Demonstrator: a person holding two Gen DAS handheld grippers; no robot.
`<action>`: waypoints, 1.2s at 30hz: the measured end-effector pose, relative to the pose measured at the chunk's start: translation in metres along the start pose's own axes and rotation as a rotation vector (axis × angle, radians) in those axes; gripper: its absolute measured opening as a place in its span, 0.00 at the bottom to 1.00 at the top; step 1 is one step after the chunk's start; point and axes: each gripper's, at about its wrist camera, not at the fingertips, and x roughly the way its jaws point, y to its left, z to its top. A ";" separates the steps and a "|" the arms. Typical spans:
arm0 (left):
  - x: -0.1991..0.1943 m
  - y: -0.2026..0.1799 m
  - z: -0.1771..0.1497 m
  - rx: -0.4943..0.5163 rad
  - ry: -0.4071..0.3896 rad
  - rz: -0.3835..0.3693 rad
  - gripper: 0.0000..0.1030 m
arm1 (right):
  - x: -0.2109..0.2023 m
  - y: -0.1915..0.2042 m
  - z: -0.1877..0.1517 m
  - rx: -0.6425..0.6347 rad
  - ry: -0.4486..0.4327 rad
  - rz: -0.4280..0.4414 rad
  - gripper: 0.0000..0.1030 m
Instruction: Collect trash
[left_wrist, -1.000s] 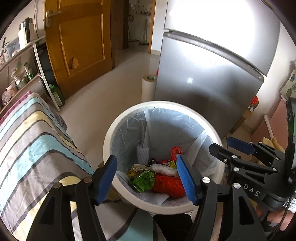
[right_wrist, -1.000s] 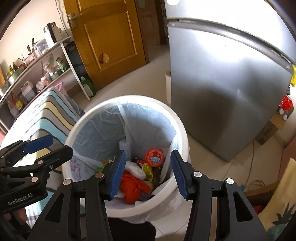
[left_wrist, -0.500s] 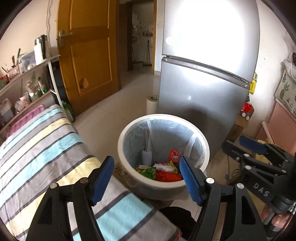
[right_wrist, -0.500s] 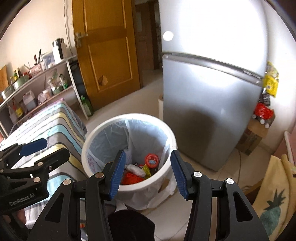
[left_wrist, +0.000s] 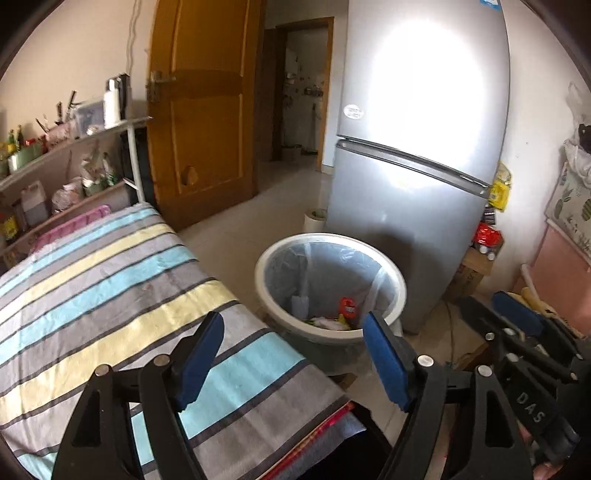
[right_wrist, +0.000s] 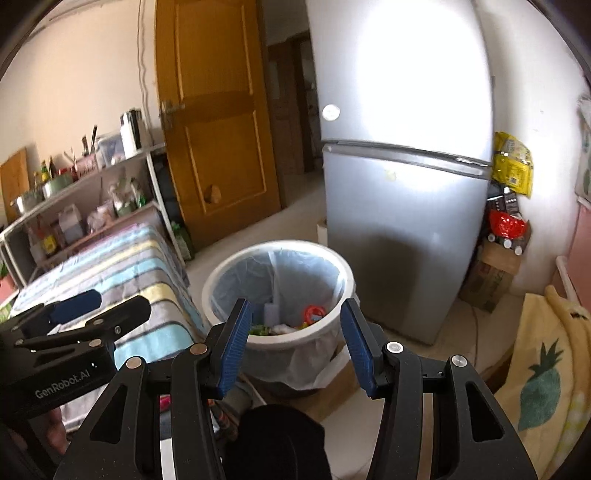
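Observation:
A white round bin with a clear liner stands on the floor by the fridge, and trash of red, green and white wrappers lies at its bottom. My left gripper hovers over the bed's corner, well back from the bin; its jaws are opening and nothing is between them. My right gripper is open and empty, also back from the bin, which shows between its blue pads. Each gripper appears at the edge of the other's view.
A bed with a striped cover lies left of the bin. A silver fridge stands behind it, a wooden door and cluttered shelves further left. A pineapple-print cloth lies at the right.
Both grippers have pulled back and up from directly over the bin, so it now looks smaller and farther away. The left jaws stand a little wider.

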 end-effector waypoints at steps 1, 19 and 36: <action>-0.002 0.000 -0.001 0.005 -0.007 0.012 0.77 | -0.002 0.000 -0.001 0.002 -0.008 -0.005 0.50; -0.008 -0.015 -0.011 0.067 -0.015 0.062 0.78 | -0.010 0.004 -0.008 -0.014 -0.015 -0.016 0.50; -0.008 -0.016 -0.010 0.062 -0.008 0.066 0.78 | -0.012 0.010 -0.006 -0.028 -0.021 -0.012 0.50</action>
